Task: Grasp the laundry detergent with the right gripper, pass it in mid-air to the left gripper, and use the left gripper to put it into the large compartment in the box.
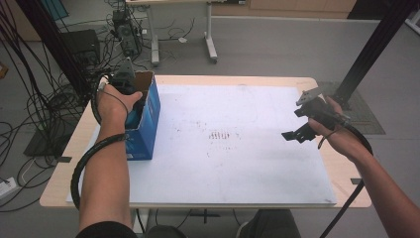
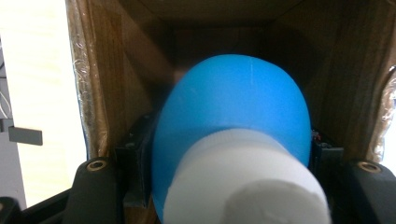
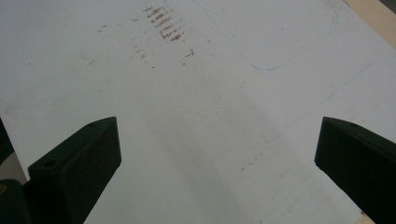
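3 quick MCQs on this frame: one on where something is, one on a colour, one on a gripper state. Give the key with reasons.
1. Where is the left gripper?
A. Flat on the white mat
B. At the open top of the blue box
C. Under the table

2. What colour is the body of the object between the left gripper's fingers?
A. Red
B. Green
C. Blue

3. How does the right gripper stand?
A. Open, nothing between its fingers
B. Shut on a cloth
C. Shut on the box

Key:
1 B: the high view shows it at the blue box opening, cardboard walls around it.
2 C: blue body with a white cap.
3 A: fingers wide apart over the bare white mat.
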Action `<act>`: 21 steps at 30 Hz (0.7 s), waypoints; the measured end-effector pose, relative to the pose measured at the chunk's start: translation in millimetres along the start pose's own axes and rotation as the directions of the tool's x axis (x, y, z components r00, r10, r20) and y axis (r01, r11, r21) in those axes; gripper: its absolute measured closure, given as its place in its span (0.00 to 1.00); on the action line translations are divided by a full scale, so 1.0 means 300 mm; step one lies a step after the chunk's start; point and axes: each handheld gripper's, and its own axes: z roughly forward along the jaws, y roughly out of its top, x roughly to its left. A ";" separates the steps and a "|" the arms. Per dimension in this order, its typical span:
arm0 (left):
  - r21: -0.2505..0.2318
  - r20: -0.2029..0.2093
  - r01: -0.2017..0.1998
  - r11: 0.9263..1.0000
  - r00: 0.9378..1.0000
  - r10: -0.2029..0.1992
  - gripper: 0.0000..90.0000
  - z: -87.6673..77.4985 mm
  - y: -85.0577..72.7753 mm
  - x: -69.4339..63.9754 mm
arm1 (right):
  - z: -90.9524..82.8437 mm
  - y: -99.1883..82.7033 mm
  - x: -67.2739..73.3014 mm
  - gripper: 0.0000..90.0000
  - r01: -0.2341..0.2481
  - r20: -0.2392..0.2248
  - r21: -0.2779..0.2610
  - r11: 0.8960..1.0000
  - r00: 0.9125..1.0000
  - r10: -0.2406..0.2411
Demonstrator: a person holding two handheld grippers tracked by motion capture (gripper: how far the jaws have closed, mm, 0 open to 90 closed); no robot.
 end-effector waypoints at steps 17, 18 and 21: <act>-0.001 0.005 0.002 1.000 1.000 -0.002 0.39 0.002 -0.001 0.000 | 0.003 -0.002 0.000 0.00 -0.002 0.000 0.004 1.000 1.000 0.002; -0.002 0.006 0.002 1.000 1.000 -0.002 0.39 0.002 -0.001 0.000 | 0.003 -0.002 -0.001 0.00 -0.002 0.000 0.004 1.000 1.000 0.002; -0.003 0.007 0.003 1.000 1.000 -0.003 0.39 0.003 -0.001 0.000 | 0.003 -0.003 -0.001 0.00 -0.002 0.000 0.005 1.000 1.000 0.002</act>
